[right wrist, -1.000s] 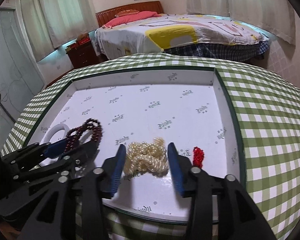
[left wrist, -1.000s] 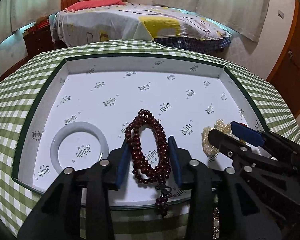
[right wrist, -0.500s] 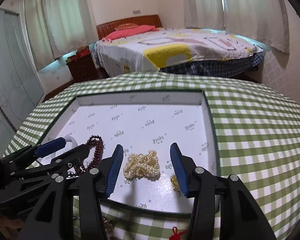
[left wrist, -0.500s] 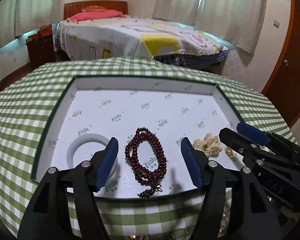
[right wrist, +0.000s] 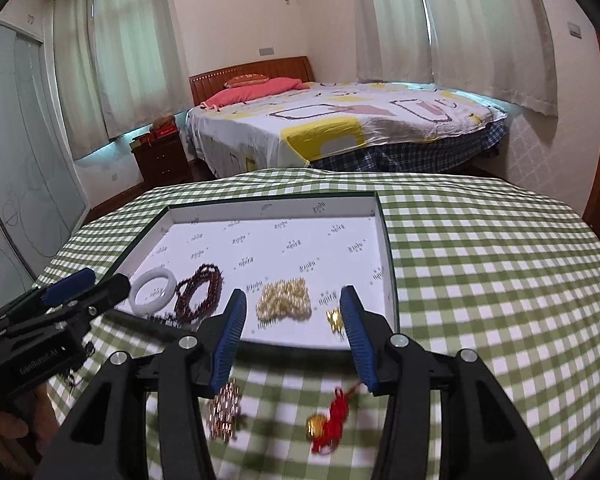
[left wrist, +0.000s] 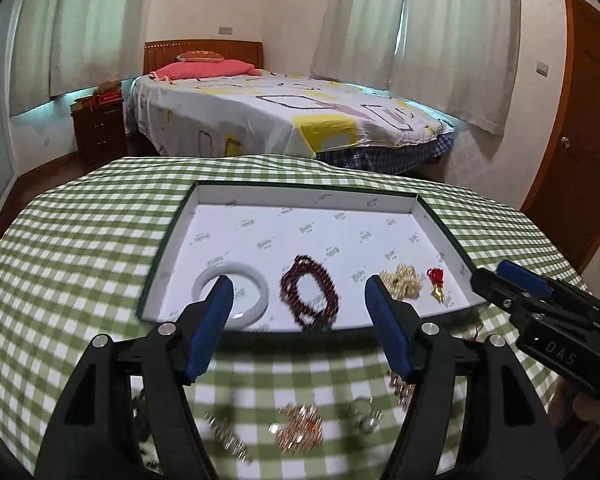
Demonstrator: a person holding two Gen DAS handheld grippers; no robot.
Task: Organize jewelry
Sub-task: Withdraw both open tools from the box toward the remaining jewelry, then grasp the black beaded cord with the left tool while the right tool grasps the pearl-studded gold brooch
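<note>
Both the left tool (left wrist: 298,304) and right tool (right wrist: 292,316) gape wide, holding nothing. Inside the tray (left wrist: 300,196), at 12 o'clock from the left tool, lies the dark bead bracelet (left wrist: 310,296); pearls (right wrist: 285,300) sit at the right tool's 12 o'clock.

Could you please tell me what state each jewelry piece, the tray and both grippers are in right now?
left gripper: open, empty
right gripper: open, empty
tray: open, no lid
white bangle: flat in tray
dark red bead bracelet: coiled in tray
pearl strand: bunched in tray
rose-gold chain: outside tray, on cloth
</note>
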